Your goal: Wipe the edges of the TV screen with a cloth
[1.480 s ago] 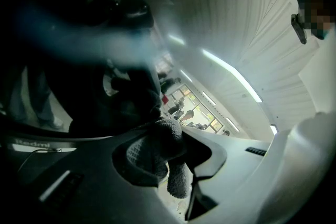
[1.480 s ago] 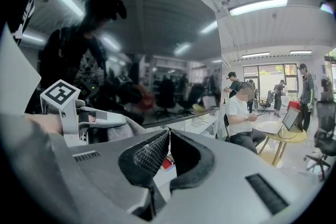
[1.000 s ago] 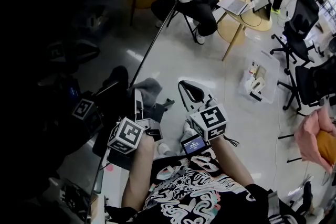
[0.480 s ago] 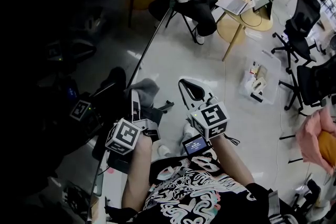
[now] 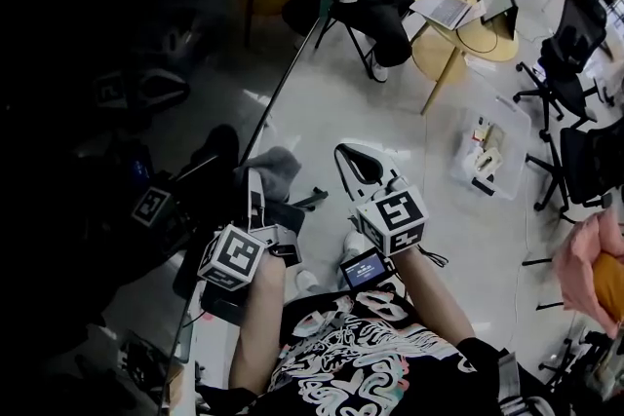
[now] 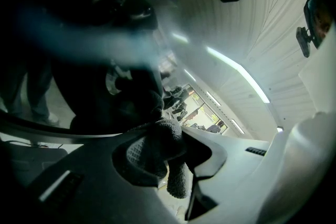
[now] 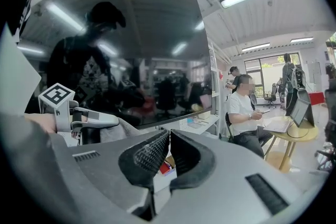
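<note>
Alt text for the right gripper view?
The right gripper, tongs shut and empty, points at a dark TV screen that mirrors the room. At left, the left gripper holds a grey cloth near the screen's lower edge; a seated person is at right.

cloth [image 5: 271, 167]: grey; TV screen [image 7: 131, 50]: glossy black; round table [image 5: 487, 44]: yellow; marker cubes [image 5: 234, 257]: black-and-white squares

Your head camera looks steeply down, the TV screen [image 5: 117, 132] at nine o'clock. The camera on your left gripper [image 5: 255, 180] sits close against it. The one on your right gripper [image 5: 353, 163], farther back, shares that screen, at eleven o'clock.
</note>
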`<state>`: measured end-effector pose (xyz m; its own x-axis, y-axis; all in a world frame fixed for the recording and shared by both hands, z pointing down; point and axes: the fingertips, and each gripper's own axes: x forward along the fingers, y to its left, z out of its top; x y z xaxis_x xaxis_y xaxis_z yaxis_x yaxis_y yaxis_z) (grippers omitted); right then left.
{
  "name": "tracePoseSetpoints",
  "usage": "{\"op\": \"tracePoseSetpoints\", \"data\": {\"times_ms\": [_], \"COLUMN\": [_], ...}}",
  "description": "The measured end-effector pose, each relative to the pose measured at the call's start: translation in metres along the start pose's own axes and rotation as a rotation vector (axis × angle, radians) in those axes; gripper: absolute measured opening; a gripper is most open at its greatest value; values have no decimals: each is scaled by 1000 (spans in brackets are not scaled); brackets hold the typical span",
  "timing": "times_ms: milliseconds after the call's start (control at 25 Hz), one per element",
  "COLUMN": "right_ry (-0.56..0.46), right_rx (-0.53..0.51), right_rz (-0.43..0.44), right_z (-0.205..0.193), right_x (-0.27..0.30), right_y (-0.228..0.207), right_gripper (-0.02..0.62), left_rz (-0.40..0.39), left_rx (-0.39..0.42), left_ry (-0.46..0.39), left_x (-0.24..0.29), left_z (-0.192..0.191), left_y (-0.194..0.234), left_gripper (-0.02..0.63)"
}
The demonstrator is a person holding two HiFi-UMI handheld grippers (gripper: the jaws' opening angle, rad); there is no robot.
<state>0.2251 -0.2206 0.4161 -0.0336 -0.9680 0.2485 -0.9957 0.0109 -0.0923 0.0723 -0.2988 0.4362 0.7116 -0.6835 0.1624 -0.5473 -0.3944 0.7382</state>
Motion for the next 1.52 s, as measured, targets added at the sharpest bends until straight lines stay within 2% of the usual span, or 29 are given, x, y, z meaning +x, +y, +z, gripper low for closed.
{"op": "tracePoseSetpoints", "data": {"times_ms": [320, 560, 760, 920, 1120, 1520], "right_ry": [-4, -5, -2, 3, 10, 7], "right_rx": [7, 17, 30, 33, 34, 40], "right_rz": [50, 48, 43, 55, 59, 107], "right_z": [9, 5, 2, -2, 1, 1], "right_x": [6, 5, 22, 21, 33, 30], "right_y": [7, 2, -24, -25, -74, -104], "right_gripper": [31, 31, 31, 31, 30, 31], "left_rz": [-21, -28, -22, -6, 12, 44], "left_rx": [-21, -23, -39, -28, -32, -20], "left_ry": [-4, -10, -13, -29, -47, -106], "left_x": [0, 1, 29, 28, 72, 85], "left_z": [2, 5, 2, 1, -5, -7], "left_y": [-12, -16, -13, -9, -23, -28], "left_gripper": [123, 123, 123, 123, 123, 123]}}
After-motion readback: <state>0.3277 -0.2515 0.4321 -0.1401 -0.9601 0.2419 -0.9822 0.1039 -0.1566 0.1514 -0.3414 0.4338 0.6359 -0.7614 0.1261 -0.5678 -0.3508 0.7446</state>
